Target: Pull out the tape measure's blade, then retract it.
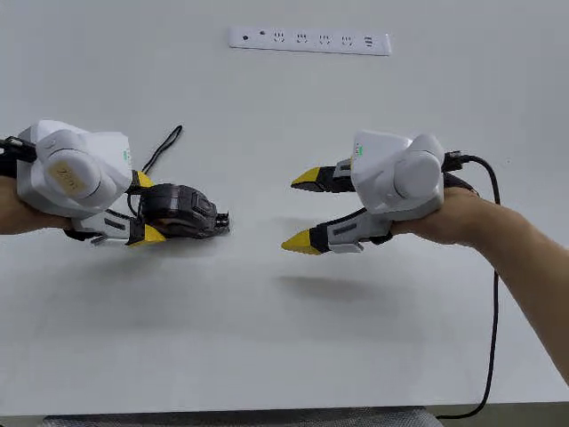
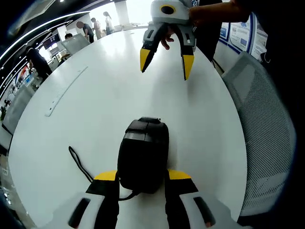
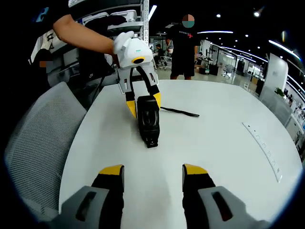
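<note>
A black tape measure (image 1: 180, 212) rests on the white table (image 1: 267, 320) at the left, its blade tip (image 1: 222, 219) pointing right and its black wrist strap (image 1: 160, 149) trailing behind. My left gripper (image 1: 148, 207) is shut on its body; the case (image 2: 143, 155) sits between the yellow-tipped fingers (image 2: 106, 176). My right gripper (image 1: 304, 210) hovers open to the right of the tape, its jaws wide apart and holding nothing. The right gripper view looks across at the tape measure (image 3: 148, 119) and the left gripper (image 3: 143, 104). The left gripper view shows the right gripper (image 2: 166, 61) facing it.
A white power strip (image 1: 309, 40) lies at the far edge of the table. A black cable (image 1: 492, 294) hangs from my right gripper down past the table's front edge. A grey mesh chair (image 2: 267, 143) stands beside the table, and people stand in the background.
</note>
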### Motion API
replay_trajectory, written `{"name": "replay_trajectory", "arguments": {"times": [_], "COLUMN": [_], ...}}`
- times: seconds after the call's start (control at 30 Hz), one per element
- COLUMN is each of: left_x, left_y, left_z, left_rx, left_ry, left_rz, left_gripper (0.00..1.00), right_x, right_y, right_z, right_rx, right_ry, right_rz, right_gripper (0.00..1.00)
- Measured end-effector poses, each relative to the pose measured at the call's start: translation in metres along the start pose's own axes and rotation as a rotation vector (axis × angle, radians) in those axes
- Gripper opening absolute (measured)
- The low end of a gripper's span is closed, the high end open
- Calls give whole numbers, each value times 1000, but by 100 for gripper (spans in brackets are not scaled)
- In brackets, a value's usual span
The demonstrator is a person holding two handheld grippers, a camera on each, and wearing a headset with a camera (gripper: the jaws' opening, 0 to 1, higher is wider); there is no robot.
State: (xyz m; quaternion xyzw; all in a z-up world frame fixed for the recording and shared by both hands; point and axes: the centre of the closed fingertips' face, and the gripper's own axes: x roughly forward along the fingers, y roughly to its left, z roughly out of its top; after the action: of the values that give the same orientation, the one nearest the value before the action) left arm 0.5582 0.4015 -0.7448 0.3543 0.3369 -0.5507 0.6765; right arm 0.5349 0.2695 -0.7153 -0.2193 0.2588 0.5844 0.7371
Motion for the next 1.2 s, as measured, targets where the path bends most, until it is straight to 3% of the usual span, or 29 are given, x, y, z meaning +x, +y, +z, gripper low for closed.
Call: {"name": "replay_trajectory", "arguments": {"times": [0.67, 1.2], "left_x": [8, 8], "left_y": [0, 0], "left_z": [-4, -5], "left_rx": [-1, -1], "left_ry": [45, 64], "left_rz": [-10, -26], "left_gripper": [31, 31], "right_x": [46, 78], "right_y": [8, 1], "right_z": [4, 11], "right_rx": [-62, -95], "right_ry": [22, 37], "right_rz": [72, 82], "right_gripper": [39, 28]}}
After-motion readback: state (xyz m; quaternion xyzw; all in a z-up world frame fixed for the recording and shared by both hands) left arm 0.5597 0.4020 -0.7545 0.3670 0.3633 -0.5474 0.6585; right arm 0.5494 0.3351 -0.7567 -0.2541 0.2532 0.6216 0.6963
